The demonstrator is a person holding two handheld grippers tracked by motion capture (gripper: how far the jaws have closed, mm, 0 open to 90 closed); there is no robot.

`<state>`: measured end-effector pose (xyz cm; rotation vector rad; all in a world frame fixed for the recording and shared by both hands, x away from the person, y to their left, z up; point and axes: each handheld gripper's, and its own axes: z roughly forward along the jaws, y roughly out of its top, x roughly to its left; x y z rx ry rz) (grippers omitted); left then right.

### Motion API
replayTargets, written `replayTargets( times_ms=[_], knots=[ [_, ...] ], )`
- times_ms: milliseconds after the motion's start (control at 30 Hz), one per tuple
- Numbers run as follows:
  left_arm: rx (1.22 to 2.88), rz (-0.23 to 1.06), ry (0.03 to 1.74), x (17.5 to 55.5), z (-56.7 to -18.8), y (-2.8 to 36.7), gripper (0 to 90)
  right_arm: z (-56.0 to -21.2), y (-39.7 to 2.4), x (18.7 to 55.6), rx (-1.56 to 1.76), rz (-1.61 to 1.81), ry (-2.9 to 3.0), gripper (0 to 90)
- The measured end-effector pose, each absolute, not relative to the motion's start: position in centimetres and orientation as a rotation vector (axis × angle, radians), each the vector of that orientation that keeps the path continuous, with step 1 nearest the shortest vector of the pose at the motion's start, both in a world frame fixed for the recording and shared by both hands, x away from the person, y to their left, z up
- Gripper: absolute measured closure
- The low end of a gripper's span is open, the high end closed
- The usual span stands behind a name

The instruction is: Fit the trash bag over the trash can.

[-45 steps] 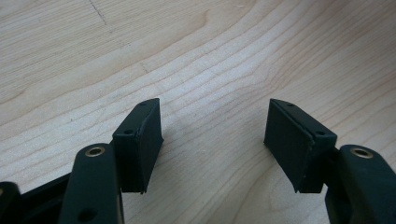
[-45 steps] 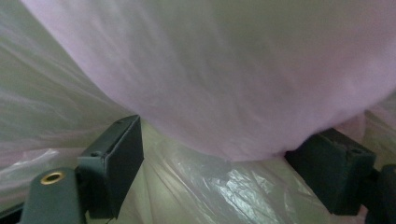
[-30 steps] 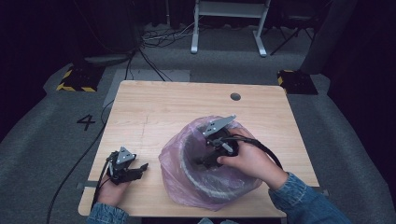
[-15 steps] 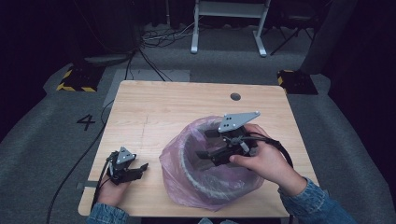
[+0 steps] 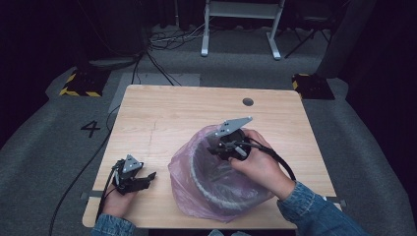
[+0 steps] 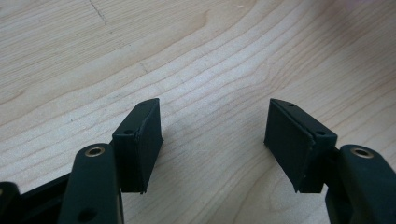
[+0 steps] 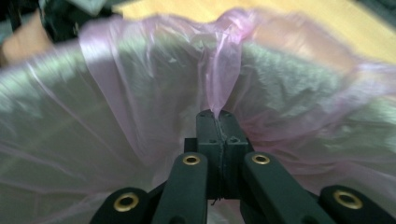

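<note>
The right gripper (image 7: 218, 116) reaches over the bin (image 5: 216, 194), its jaws just closed, pinching the pink bag (image 7: 224, 70). The left gripper (image 6: 215, 135) rests low over the table (image 6: 210, 56), jaws apart, holding nothing.

High view: table (image 5: 167, 118) evenly lit from overhead, warm wood tone; floor and room beyond fall off fast to near black toward 10, 12 and 2 o'clock. Shadows under the hands are soft and short. Pic is low-res and a bit soft overall; slight barrel bend at the edges.

Left gripper view: bright, sharp on the wood grain mid-frame, no glare; far corner at 1 o'clock goes soft and washed-out. Black pads (image 6: 140, 144) matte, detail readable.

Right gripper view: motion blur across most of the frame, esp. the pink plastic bag (image 7: 140, 93); pale sheen patches at 9 and 3 o'clock. Near jaw parts stay fairly crisp; yellow-orange background at 12-2 o'clock is fully out of focus.
</note>
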<state>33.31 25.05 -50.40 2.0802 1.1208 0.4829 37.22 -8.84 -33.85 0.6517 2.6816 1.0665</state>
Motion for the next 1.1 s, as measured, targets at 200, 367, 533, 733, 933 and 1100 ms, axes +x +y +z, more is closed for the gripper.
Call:
replayTargets(
  times_ms=[200, 367, 533, 733, 933, 1100],
  knots=[
    [2.080, 0.483, 1.121, 33.3, -50.4, 25.0, 36.5, -35.9, -7.7, 37.5, 0.627, 0.888, 2.795, 90.0],
    [2.081, 0.483, 1.121, 33.3, -50.4, 25.1, 36.5, -37.9, -7.0, 37.9, 0.613, 0.704, 2.886, 87.4],
    [2.081, 0.483, 1.121, 33.3, -50.4, 25.1, 36.4, -38.4, -7.1, 38.0, 0.576, 0.829, 2.848, 40.2],
    [2.080, 0.483, 1.121, 33.3, -50.4, 25.0, 36.5, -35.0, -8.8, 37.2, 0.563, 1.074, 2.769, 32.0],
    [2.080, 0.483, 1.121, 33.3, -50.4, 25.0, 36.4, -32.3, -10.1, 36.4, 0.475, 1.248, 2.748, 29.3],
    [2.080, 0.482, 1.121, 33.3, -50.4, 25.1, 36.4, -31.2, -10.9, 36.1, 0.254, 1.374, 2.820, 28.9]
  ],
)
